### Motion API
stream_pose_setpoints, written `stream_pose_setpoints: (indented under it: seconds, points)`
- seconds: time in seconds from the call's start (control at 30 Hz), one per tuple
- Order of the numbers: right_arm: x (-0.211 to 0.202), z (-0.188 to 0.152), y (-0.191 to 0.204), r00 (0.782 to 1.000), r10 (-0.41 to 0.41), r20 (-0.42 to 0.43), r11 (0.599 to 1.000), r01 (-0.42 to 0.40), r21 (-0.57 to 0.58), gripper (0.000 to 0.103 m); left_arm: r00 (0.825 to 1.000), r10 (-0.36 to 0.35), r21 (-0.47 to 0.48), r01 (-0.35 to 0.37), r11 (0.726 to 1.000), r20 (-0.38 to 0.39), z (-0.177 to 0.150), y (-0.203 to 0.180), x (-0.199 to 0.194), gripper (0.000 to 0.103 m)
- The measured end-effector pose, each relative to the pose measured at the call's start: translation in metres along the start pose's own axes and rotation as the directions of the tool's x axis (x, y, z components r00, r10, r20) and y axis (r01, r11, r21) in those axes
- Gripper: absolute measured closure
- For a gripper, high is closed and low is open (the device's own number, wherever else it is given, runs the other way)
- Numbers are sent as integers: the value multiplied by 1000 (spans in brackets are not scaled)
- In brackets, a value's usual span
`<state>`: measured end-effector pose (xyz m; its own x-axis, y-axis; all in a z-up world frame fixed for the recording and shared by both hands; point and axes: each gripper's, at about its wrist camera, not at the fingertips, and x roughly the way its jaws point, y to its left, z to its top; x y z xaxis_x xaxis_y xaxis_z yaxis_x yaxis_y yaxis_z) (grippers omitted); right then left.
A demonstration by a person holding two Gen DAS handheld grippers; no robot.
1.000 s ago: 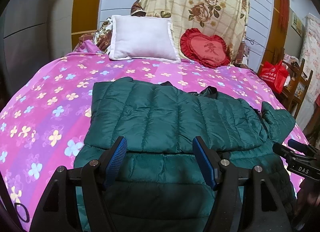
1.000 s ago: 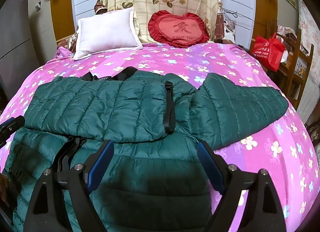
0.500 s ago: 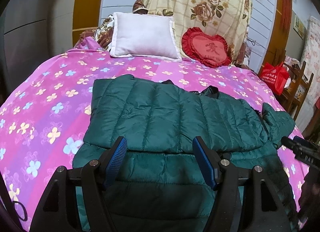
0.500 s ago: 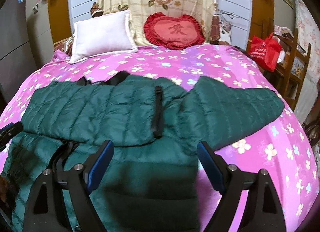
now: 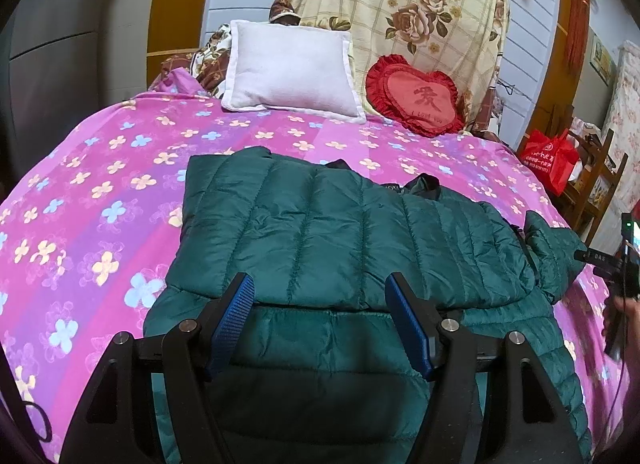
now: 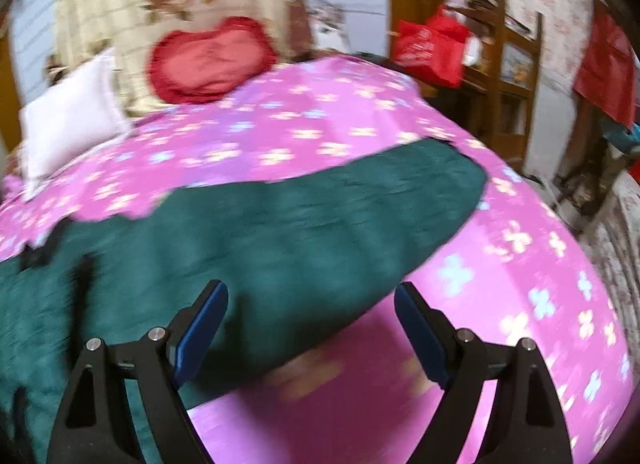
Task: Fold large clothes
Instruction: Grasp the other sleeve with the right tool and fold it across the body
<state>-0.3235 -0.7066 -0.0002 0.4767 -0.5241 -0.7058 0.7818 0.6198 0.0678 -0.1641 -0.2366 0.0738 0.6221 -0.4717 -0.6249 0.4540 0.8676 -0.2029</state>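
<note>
From my left hand-held gripper [image 5: 320, 320] I look down on the green jacket [image 5: 344, 232], which lies spread on the bed [image 5: 80, 200] over the pink flowered cover. One side of the jacket is folded across its body, and I can see the quilted panel lying flat on top. The left jaws stand wide with nothing between them, hovering over the jacket's near part. At the right edge of this view I see a hand [image 5: 624, 324] and part of the other tool.

My right hand-held gripper [image 6: 310, 324] gives a blurred picture. Its jaws are wide too, and empty. Below them the jacket's sleeve [image 6: 320, 224] stretches out toward the right side of the bed, flat on the cover. One blue pad hangs over the sleeve, the other over bare pink cover.

At the head of the bed I see a white pillow [image 5: 292, 68] and a red heart cushion [image 5: 416, 96] side by side.
</note>
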Motion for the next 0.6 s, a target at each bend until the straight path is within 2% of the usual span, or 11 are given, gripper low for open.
stream_pose_setpoints:
  seconds: [0.13,0.3,0.53,0.57,0.6]
  points:
    - [41,25,-63,994,-92,-51,988,98,118,15,1000,-5,-8,5,1000,-26,0,2,7,53]
    - [74,43,-117,989,-136,-63,958,148,246,15,999,-7,-6,7,1000,-46,-2,3,14,53]
    - [112,54,-135,993,-96,-65,943,111,313,16,998,11,12,-11,1000,-62,-4,3,23,53]
    - [114,54,-135,995,-83,-62,942,99,320,19,998,13,13,-12,1000,-66,-5,4,24,53]
    - [118,53,-135,996,-64,-59,941,80,329,28,997,14,14,-13,1000,-71,-5,4,25,53]
